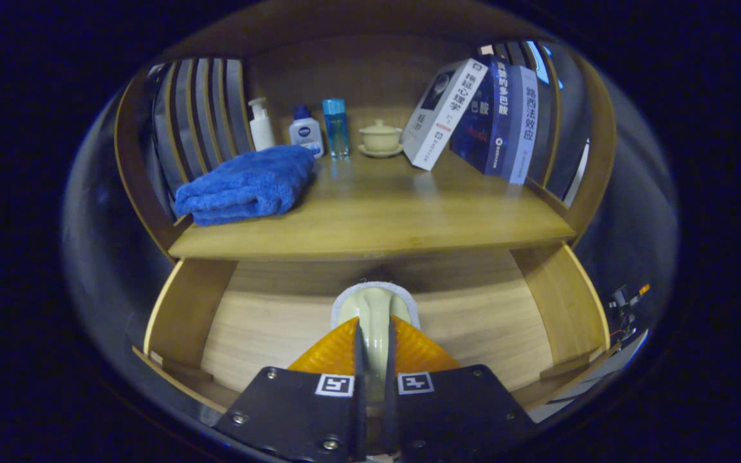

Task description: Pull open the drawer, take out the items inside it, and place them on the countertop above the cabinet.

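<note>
With the gripper [374, 350] clamped on the pale slipper [375, 308] above the open drawer [280, 328], lift it clear of the worktop [383, 218] front edge before setting down.

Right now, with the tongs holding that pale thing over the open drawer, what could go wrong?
1. The tongs pinch only a narrow part of the pale green item, so it might slip back into the drawer.
2. The countertop edge sits just above; lifting straight up could bump it.
3. The blue towel, bottles, lidded cup and leaning books crowd the back, so set it near the front.
</note>
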